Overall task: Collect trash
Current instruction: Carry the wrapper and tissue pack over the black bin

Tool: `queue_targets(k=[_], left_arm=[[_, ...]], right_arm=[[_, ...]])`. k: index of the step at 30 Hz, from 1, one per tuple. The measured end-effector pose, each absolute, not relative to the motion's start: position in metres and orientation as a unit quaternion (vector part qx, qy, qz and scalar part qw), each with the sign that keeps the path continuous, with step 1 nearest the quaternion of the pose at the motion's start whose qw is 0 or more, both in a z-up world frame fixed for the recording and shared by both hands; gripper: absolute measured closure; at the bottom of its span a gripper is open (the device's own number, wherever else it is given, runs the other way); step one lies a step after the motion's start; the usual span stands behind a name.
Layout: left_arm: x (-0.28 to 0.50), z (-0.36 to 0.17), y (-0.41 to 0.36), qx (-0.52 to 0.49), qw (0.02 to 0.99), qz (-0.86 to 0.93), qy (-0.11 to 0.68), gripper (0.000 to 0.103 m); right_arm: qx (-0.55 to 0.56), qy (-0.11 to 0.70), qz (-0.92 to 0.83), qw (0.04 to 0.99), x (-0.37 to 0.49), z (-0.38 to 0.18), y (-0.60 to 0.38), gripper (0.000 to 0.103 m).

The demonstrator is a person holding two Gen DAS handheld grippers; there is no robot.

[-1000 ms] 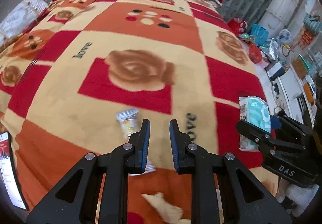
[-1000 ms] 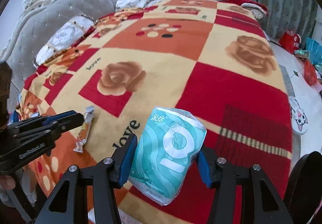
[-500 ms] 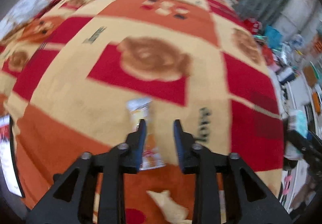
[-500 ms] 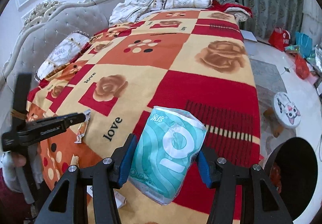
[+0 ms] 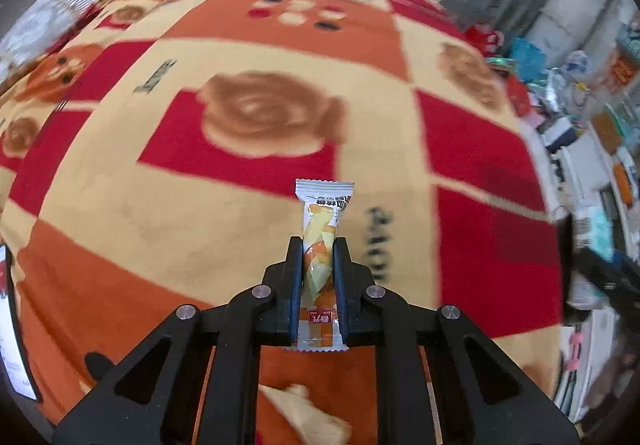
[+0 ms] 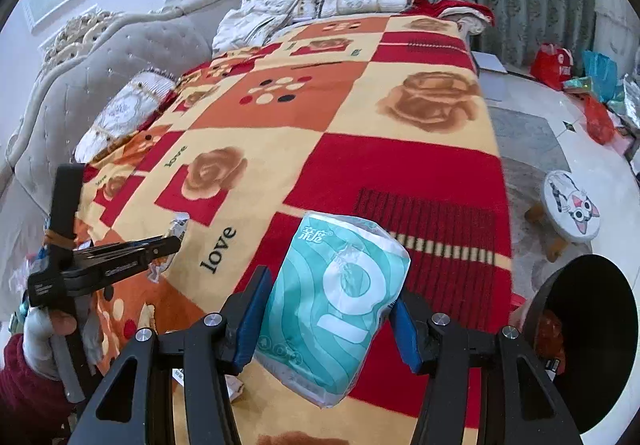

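Right now the left gripper (image 5: 317,245) is clamped on a long snack wrapper (image 5: 320,269), its two fingers pressing the orange-and-white packet from both sides so that the crimped top end sticks out past the tips. The right gripper (image 6: 332,309) is closed around a teal tissue pack (image 6: 340,305) (white swirls, somewhat crumpled), which bulges between the blue pads (image 6: 250,315). Under both lies the bed's blanket (image 6: 360,149), checked in red, orange and cream with brown roses and the word "love". A pale scrap (image 5: 308,417) lies on the blanket just below the left gripper. Beside the bed, at the right, a black bin (image 6: 592,345) stands on the floor, near a small cat-print stool (image 6: 572,209).
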State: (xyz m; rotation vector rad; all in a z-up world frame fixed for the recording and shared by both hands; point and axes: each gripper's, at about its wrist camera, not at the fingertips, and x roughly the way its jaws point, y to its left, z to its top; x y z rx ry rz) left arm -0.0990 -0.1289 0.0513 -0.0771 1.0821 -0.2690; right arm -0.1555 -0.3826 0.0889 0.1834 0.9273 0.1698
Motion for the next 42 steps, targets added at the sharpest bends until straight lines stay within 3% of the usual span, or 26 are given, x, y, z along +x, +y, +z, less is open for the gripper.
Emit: queue_targets(k=[15, 29, 42], left_arm=[[-0.129, 0.119, -0.272, 0.023, 0.844, -0.257, 0.471, 0.091], [-0.154, 0.117, -0.381, 0.055, 0.809, -0.327, 0.485, 0.091], [-0.167, 0.1, -0.445, 0.042, 0.778, -0.374, 0.503, 0.091]], right_arm=[[0.119, 0.429, 0.014, 0.895, -0.193, 0.096, -0.461, 0.049], [0.178, 0.422, -0.085, 0.885, -0.243, 0.084, -0.57, 0.049], [0.202, 0.428, -0.124, 0.872, -0.256, 0.067, -0.608, 0.048]])
